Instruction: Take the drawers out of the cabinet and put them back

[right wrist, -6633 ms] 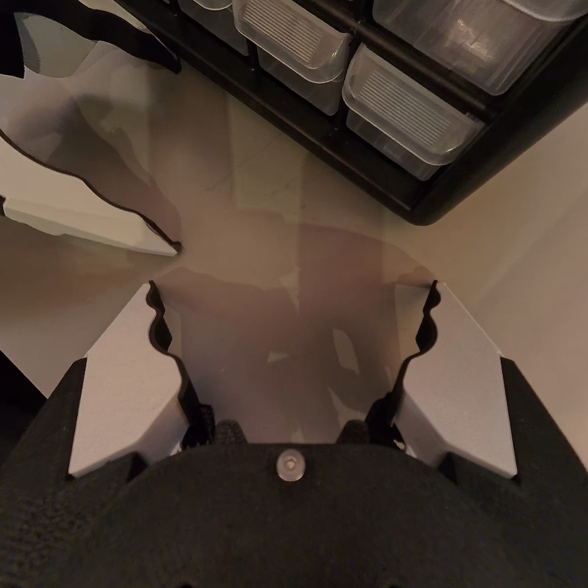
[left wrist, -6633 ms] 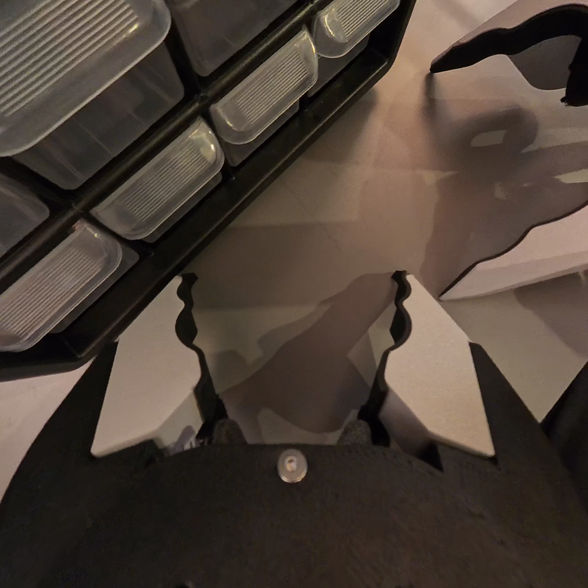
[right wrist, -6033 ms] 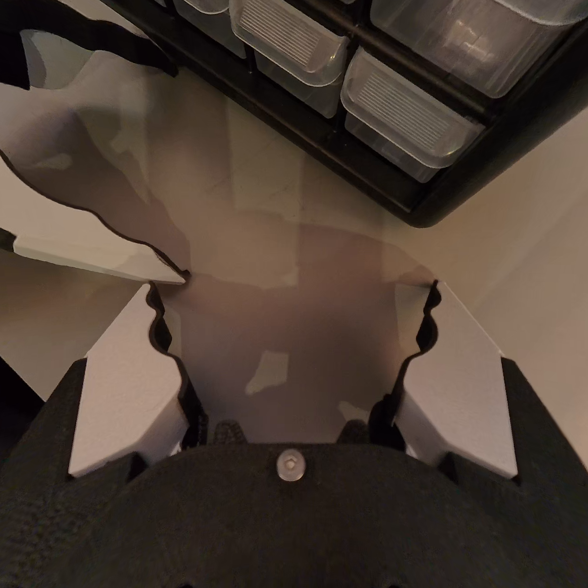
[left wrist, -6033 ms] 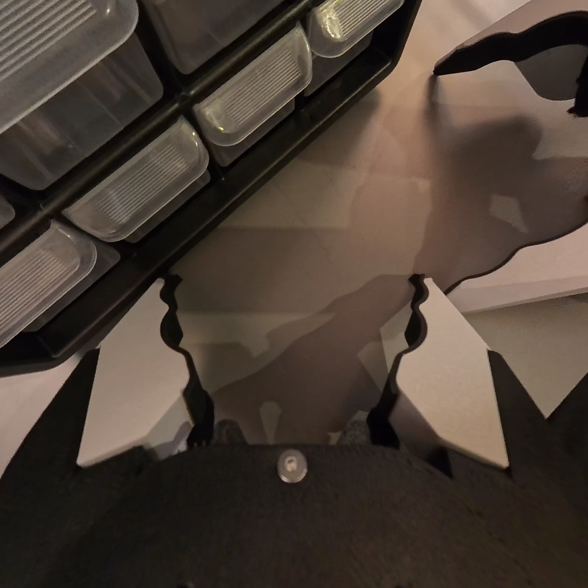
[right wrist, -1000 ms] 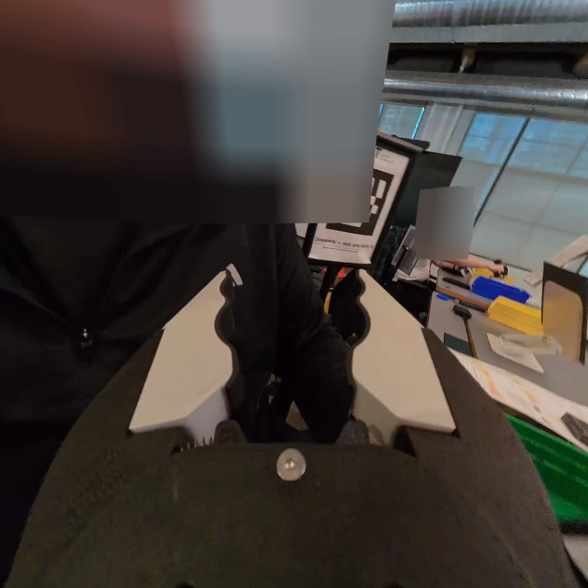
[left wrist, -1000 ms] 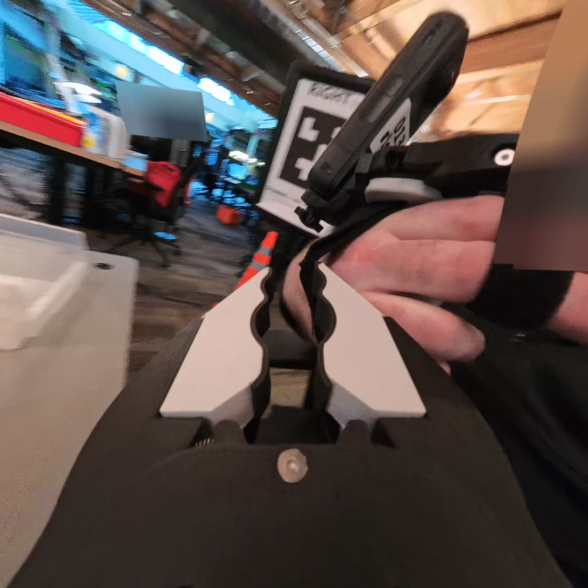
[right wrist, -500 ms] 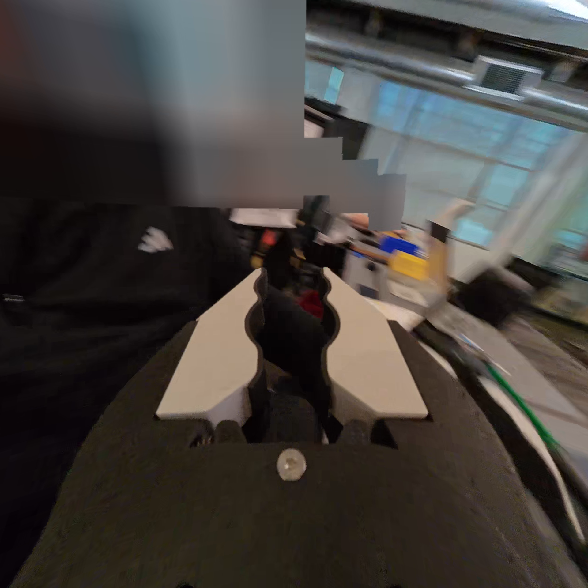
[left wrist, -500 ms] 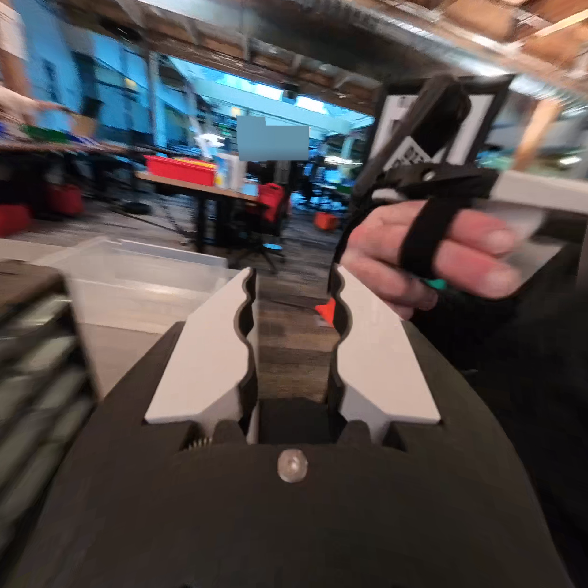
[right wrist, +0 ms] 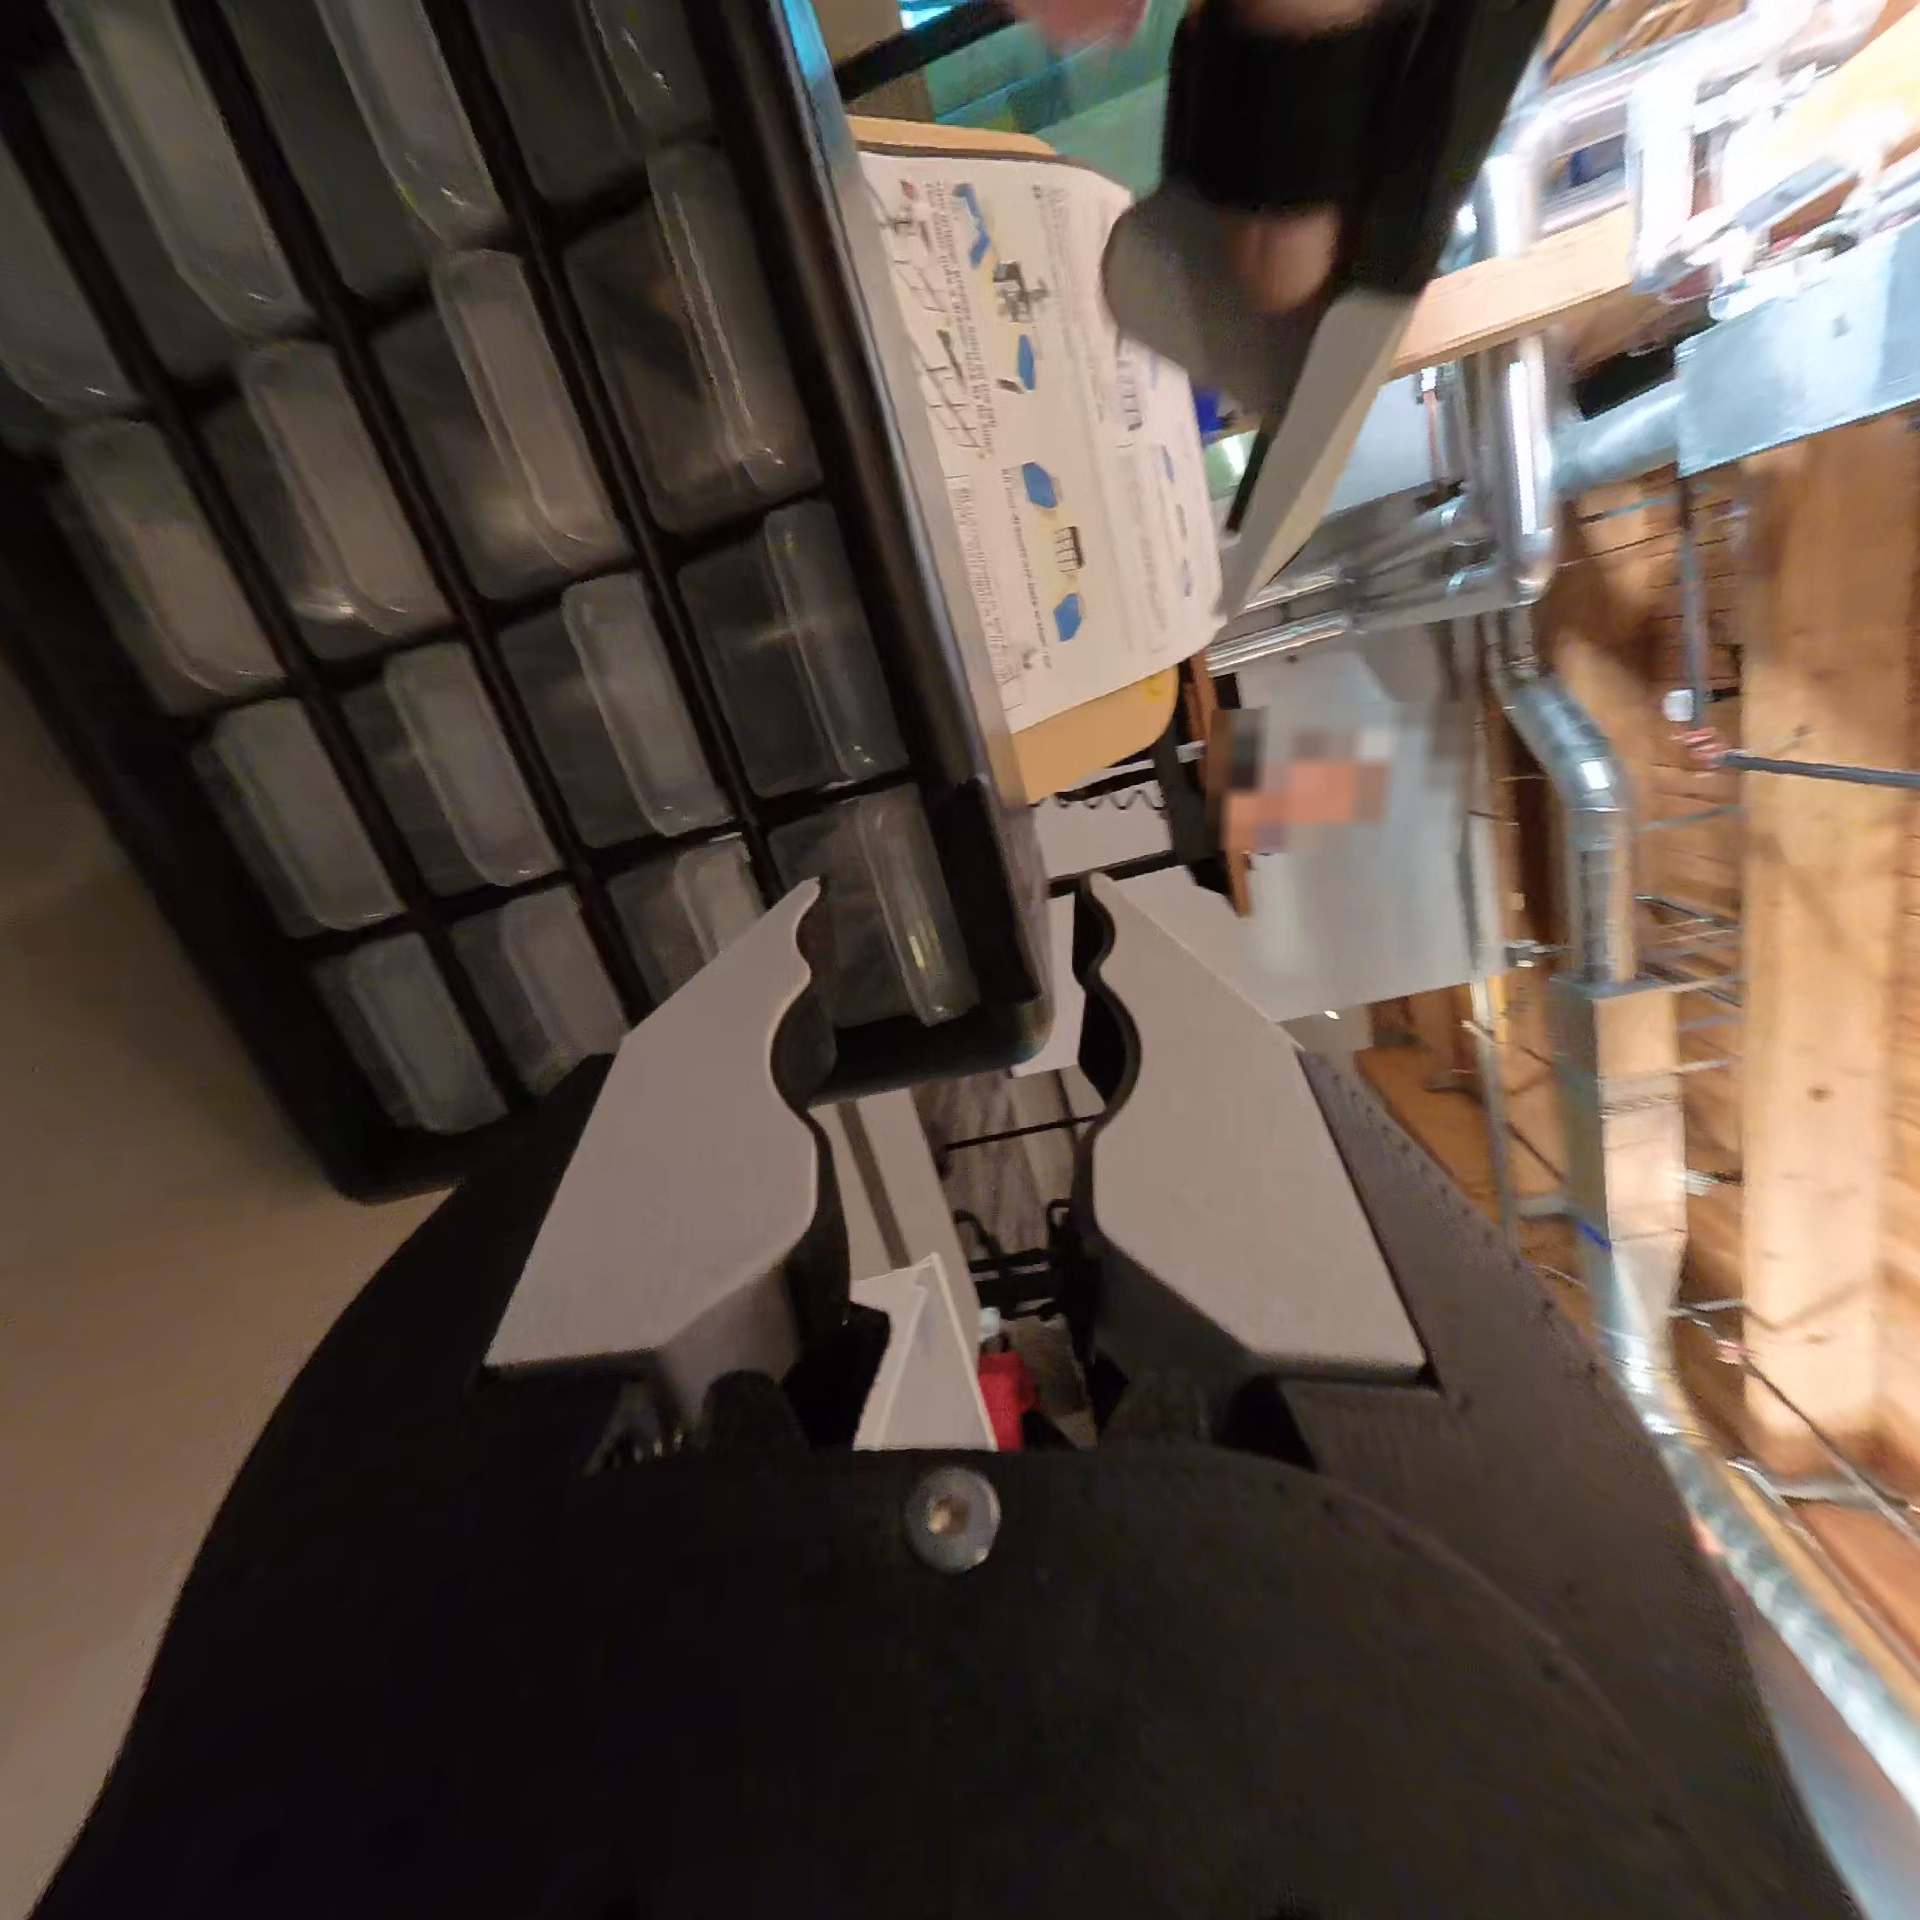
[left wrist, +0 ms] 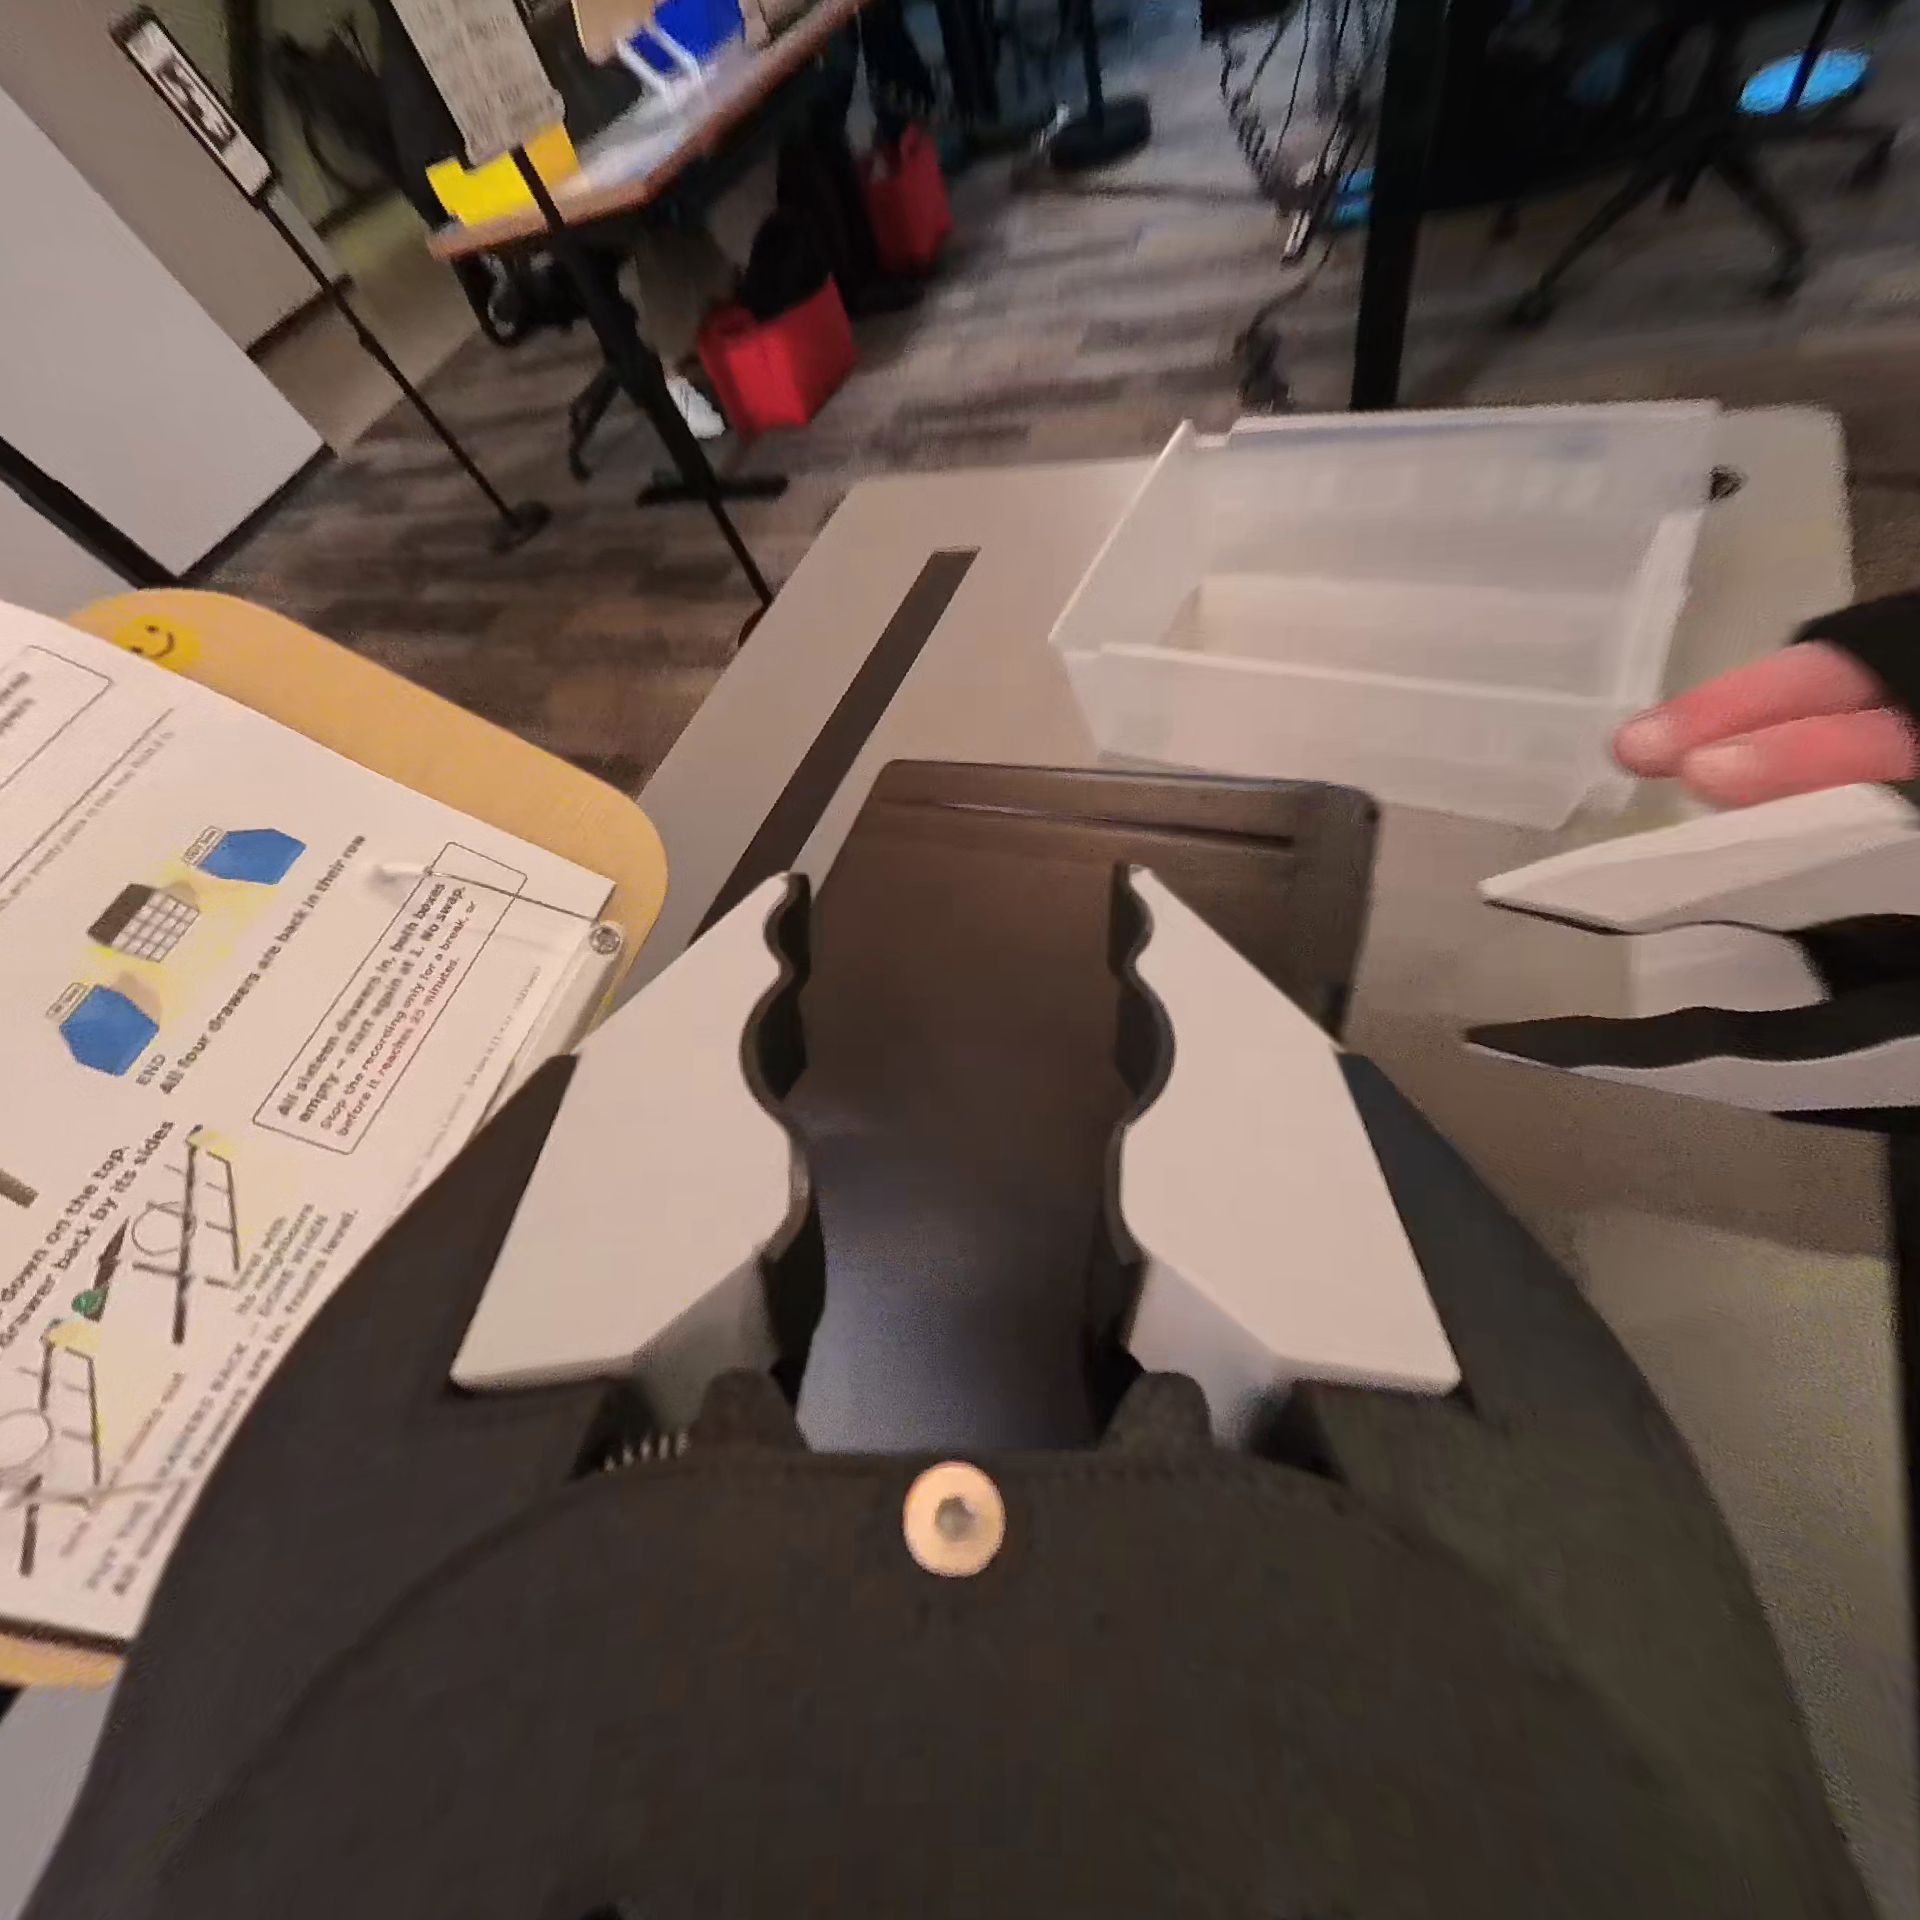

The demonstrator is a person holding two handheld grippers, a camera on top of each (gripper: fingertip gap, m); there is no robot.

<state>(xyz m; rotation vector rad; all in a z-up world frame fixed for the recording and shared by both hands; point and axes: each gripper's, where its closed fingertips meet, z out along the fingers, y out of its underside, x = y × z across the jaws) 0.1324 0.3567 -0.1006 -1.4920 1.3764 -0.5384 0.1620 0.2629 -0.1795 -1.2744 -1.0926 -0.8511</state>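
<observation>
The black cabinet [right wrist: 925,1060] stands on the table, its slots filled with several clear drawers [right wrist: 447,769]. The right wrist view is rolled sideways. My right gripper [right wrist: 951,883] is open and empty, its tips close to the cabinet's corner and the corner drawer [right wrist: 894,914]. My left gripper [left wrist: 961,883] is open and empty, held over the cabinet's dark top [left wrist: 1039,821]. The right gripper [left wrist: 1481,961] and a hand show at the right edge of the left wrist view. A finger of the left gripper [right wrist: 1299,447] shows at the top of the right wrist view.
A clear plastic bin [left wrist: 1382,623] sits on the grey table [left wrist: 1558,1195] behind the cabinet. An instruction sheet on a wooden board [left wrist: 260,987] stands left of the cabinet. Beyond the table edge are floor, desks and red bags.
Both grippers have swung from facing the room and the person back to the table and cabinet. Both jaws stand wider than half a second ago.
</observation>
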